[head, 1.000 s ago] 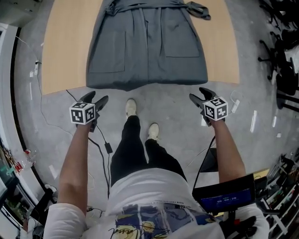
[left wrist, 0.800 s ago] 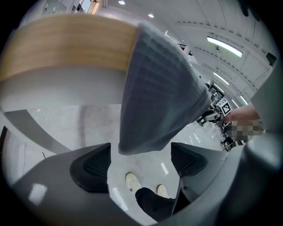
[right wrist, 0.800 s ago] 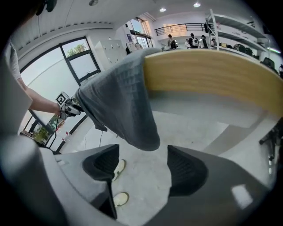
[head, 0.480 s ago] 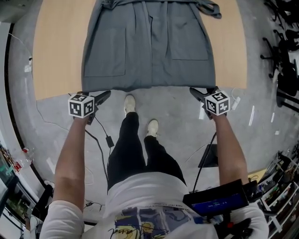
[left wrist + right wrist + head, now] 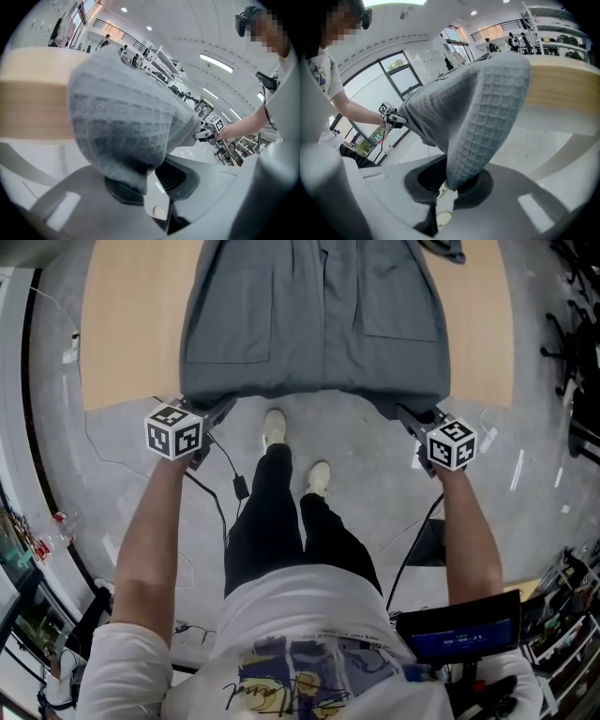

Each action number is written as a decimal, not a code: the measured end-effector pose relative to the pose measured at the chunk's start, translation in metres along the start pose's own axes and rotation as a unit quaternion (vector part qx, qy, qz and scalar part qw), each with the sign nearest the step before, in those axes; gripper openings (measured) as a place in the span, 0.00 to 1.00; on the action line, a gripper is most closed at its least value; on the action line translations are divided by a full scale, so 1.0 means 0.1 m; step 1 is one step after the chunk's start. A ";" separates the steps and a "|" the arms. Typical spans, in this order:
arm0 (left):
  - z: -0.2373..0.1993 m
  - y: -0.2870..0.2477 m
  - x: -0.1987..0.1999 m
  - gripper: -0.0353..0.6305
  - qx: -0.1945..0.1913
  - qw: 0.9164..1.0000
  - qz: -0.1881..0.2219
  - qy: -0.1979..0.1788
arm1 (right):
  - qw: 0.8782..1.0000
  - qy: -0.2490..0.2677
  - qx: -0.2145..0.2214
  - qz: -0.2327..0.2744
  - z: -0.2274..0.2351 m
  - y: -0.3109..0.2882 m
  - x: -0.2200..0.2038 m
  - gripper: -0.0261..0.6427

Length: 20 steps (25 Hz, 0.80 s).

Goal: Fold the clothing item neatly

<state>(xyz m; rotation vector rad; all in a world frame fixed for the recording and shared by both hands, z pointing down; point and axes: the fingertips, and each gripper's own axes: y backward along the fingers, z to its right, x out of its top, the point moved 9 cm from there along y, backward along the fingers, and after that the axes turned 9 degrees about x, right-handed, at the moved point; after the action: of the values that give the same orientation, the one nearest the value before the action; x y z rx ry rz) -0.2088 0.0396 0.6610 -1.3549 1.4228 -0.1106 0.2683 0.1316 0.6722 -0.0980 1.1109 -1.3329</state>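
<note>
The grey waffle-knit garment point(image 5: 314, 315) lies spread on the wooden table point(image 5: 127, 324) at the top of the head view, its hem at the near edge. A second ago the left gripper point(image 5: 218, 410) and right gripper point(image 5: 411, 414) hung lower, jaws wide and empty. Now they are at the hem's corners, jaws closing on the fabric pinched between them.

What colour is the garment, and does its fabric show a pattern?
The garment is grey with a small waffle grid, clearest in the right gripper view.
</note>
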 end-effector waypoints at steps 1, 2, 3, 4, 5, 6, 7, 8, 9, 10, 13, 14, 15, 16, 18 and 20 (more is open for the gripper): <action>0.04 0.03 0.00 0.11 -0.003 1.000 0.004 0.000 | 1.000 0.004 -0.003 0.003 -0.05 0.02 -0.01 0.08; 0.09 0.07 0.00 0.09 -0.007 1.000 0.007 0.000 | 1.000 0.009 -0.007 0.006 -0.09 0.05 -0.03 0.08; 0.14 0.10 0.00 0.09 -0.011 1.000 0.009 -0.002 | 1.000 0.012 -0.011 0.012 -0.14 0.09 -0.04 0.08; 0.19 0.14 -0.01 0.09 -0.014 1.000 0.009 -0.003 | 1.000 0.013 -0.011 0.020 -0.19 0.12 -0.05 0.08; 0.24 0.18 -0.02 0.09 -0.018 1.000 0.010 -0.002 | 0.999 0.012 -0.010 0.029 -0.24 0.17 -0.06 0.08; 0.29 0.21 -0.03 0.09 -0.020 1.000 0.011 0.001 | 0.999 0.011 -0.008 0.037 -0.29 0.21 -0.07 0.08; 0.34 0.25 -0.05 0.09 -0.023 1.000 0.011 0.005 | 0.999 0.011 -0.005 0.044 -0.35 0.26 -0.07 0.08; 0.39 0.29 -0.07 0.09 -0.025 1.000 0.012 0.011 | 0.999 0.011 -0.001 0.050 -0.41 0.30 -0.08 0.07; 0.44 0.35 -0.10 0.09 -0.027 0.999 0.013 0.016 | 0.998 0.012 0.004 0.056 -0.48 0.34 -0.08 0.08; 0.48 0.41 -0.12 0.09 -0.027 0.999 0.014 0.021 | 0.998 0.014 0.009 0.063 -0.55 0.38 -0.08 0.07; 0.58 0.59 -0.14 0.09 -0.025 0.998 0.030 0.040 | 0.996 0.022 0.022 0.081 -0.72 0.49 -0.05 0.07; 0.62 0.64 -0.14 0.09 -0.026 0.998 0.037 0.045 | 0.996 0.026 0.026 0.084 -0.77 0.54 -0.04 0.07; 0.66 0.68 -0.14 0.09 -0.027 0.998 0.041 0.048 | 0.995 0.030 0.031 0.087 -0.81 0.58 -0.04 0.07; 0.71 0.72 -0.14 0.09 -0.029 0.997 0.044 0.048 | 0.995 0.033 0.036 0.090 -0.84 0.62 -0.04 0.07; 0.79 0.78 -0.16 0.09 -0.031 0.997 0.047 0.045 | 0.993 0.040 0.045 0.097 -0.91 0.70 -0.05 0.07; 0.87 0.85 -0.16 0.09 -0.034 0.997 0.053 0.046 | 0.992 0.048 0.051 0.103 -0.97 0.80 -0.04 0.07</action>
<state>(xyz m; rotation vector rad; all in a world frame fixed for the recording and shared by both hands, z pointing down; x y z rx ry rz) -0.2050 0.1304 0.5786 -1.3408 1.5852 -0.0559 0.2597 0.2097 0.5743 0.1530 1.0995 -1.2166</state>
